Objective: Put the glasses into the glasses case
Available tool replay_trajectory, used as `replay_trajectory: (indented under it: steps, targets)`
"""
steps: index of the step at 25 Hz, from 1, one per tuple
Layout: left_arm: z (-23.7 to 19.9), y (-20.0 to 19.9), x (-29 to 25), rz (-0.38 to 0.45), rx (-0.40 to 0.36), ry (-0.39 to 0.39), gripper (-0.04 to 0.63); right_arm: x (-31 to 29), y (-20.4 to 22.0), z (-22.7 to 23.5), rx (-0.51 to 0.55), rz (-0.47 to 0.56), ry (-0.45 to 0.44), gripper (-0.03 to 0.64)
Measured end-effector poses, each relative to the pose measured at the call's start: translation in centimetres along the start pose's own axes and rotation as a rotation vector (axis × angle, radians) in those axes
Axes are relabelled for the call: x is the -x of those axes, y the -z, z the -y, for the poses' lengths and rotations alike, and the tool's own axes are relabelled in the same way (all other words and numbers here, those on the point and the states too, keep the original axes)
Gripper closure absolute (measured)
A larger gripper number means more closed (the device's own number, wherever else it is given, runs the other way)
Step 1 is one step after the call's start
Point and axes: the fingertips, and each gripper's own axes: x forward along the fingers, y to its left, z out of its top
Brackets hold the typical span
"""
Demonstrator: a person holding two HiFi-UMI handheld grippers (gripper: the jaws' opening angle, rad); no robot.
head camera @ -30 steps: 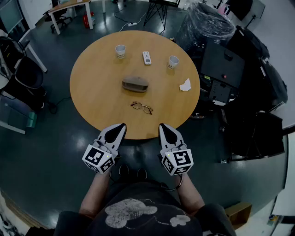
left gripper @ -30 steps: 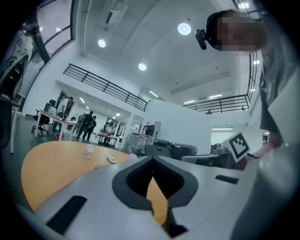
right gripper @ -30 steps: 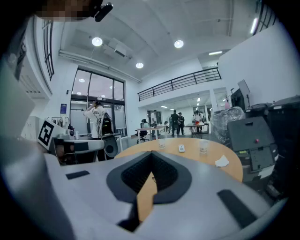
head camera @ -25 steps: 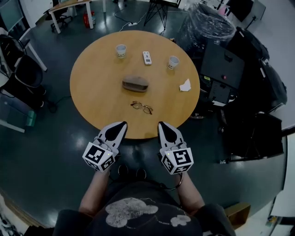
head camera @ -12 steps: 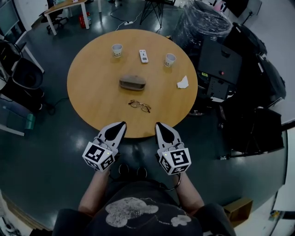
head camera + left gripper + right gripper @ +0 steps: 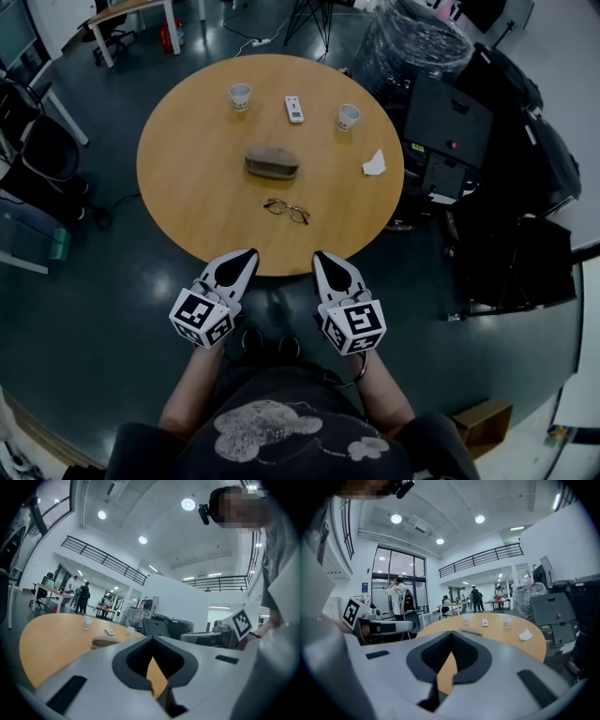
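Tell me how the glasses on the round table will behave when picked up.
The glasses look thin-rimmed, so probably light and easily bent; grip gently. They lie low on the smooth wooden table, so a nudge would likely slide them rather than roll or tip them.

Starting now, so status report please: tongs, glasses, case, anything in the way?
Shut and empty: left tongs, right tongs, by near table edge. On table: glasses, case just beyond, apart. Nothing in the way.
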Motion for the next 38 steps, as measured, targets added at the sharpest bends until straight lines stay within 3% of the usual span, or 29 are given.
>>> replay_trajectory:
  steps: [5, 11, 17, 22, 38]
  targets:
    - [-1.3, 0.2, 0.8, -0.005, 0.013, -0.011, 0.594, -0.4, 0.4, -1.0, -0.026, -0.012, -0.015, 0.630]
    - [-4.1, -0.6, 0.4, -0.011, -0.013, -0.012, 0.594, -2.8, 0.0, -0.7, -0.043, 0.004, 0.056, 0.630]
    - [-6.6, -1.9, 0.0, 0.002, -0.031, -0.004, 0.594, -4.9, -2.0, -0.3, 0.006, 0.039, 0.102, 0.630]
    - [-7.7, -1.2, -1.2, -0.016, -0.012, -0.011, 0.594, -5.9, -1.6, 1.6, -0.006, 0.023, 0.125, 0.630]
    - [-13.5, 0.6, -11.0, -0.052, 0.003, -0.132, 0.594, -14.8, 0.7, 10.3, 0.013, -0.062, -0.002, 0.630]
